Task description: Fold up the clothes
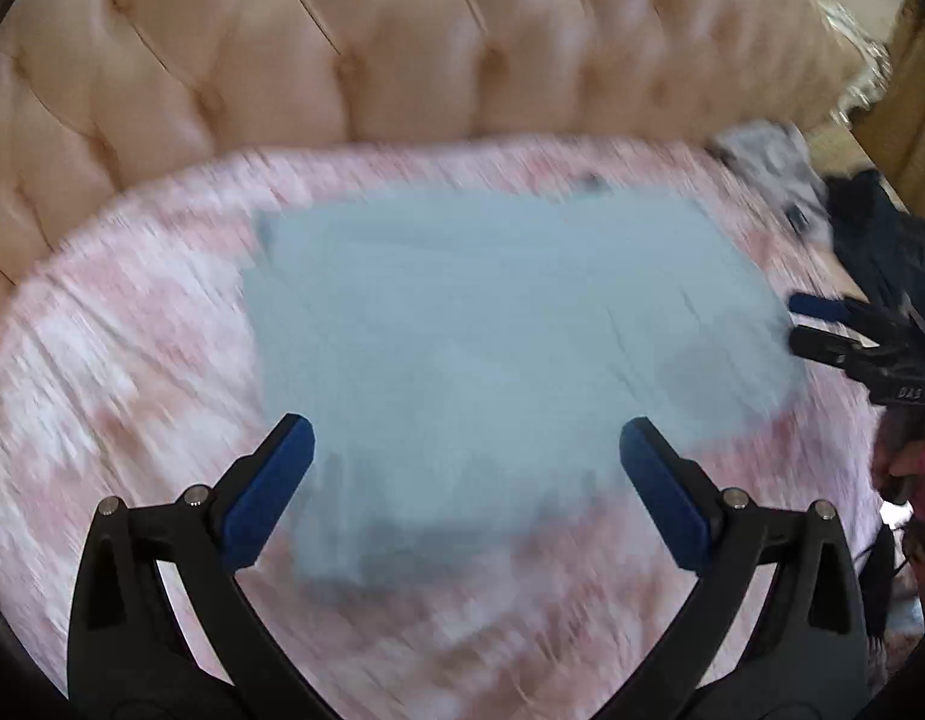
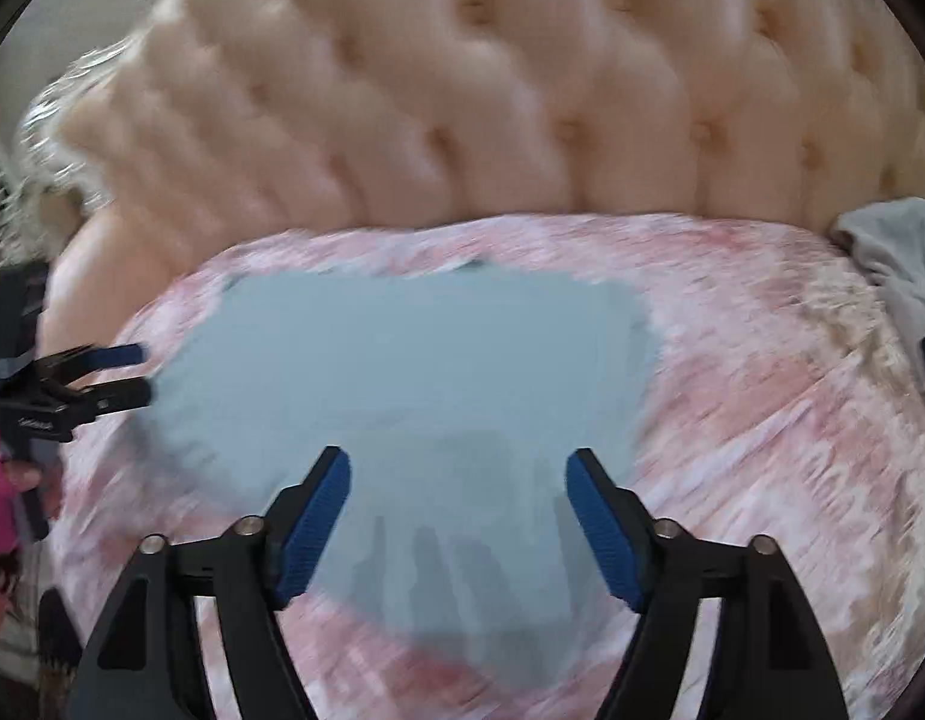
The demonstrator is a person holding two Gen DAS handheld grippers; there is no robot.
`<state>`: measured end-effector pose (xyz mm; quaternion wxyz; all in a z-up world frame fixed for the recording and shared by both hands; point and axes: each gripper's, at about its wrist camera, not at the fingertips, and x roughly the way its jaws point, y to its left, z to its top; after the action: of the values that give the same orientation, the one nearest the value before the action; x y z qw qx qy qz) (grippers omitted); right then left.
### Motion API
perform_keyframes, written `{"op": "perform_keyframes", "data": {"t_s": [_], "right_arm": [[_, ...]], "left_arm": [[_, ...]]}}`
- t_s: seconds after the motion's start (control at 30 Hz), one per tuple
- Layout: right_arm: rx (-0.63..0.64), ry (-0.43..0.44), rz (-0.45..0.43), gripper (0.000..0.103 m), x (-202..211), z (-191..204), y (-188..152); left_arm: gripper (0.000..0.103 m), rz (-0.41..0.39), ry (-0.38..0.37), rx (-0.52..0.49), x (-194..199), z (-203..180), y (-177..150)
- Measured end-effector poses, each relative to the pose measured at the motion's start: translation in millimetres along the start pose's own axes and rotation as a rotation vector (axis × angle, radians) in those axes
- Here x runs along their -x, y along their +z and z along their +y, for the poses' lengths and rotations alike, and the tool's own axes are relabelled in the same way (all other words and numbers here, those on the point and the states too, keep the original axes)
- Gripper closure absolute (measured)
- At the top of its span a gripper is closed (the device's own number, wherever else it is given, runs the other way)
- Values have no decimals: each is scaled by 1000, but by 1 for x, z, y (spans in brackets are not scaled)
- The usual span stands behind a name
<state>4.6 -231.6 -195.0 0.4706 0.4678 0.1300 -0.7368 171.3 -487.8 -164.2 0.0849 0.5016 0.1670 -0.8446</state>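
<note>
Left wrist view, left to right: the left hand-held gripper hangs with jaws apart and empty over the near edge of a light blue garment lying flat mid-bed, near the tufted headboard. The right hand-held gripper also stands apart, empty. More clothes sit at the bed's far right corner.

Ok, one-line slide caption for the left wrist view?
Open left tongs hover above a light blue garment lying flat on the pink bedspread, tufted headboard behind.
</note>
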Motion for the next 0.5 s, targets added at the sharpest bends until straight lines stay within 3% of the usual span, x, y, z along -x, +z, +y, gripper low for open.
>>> {"op": "perform_keyframes", "data": {"t_s": [0.1,0.13,0.27,0.4,0.5], "right_arm": [[67,-1,74,24,-18,21,-22],[75,-2,77,24,-20,21,-29],[25,36,55,28,-8,-2,-42],[-15,26,59,31,2,-11,-43],[-12,-13,40,28,12,2,-40]], "left_arm": [[1,66,30,-13,-25,4,-23],[1,51,32,-16,-25,8,-28],[3,46,30,1,-14,23,-35],[3,90,72,-45,-15,9,-34],[3,59,90,-60,3,-10,-36]]}}
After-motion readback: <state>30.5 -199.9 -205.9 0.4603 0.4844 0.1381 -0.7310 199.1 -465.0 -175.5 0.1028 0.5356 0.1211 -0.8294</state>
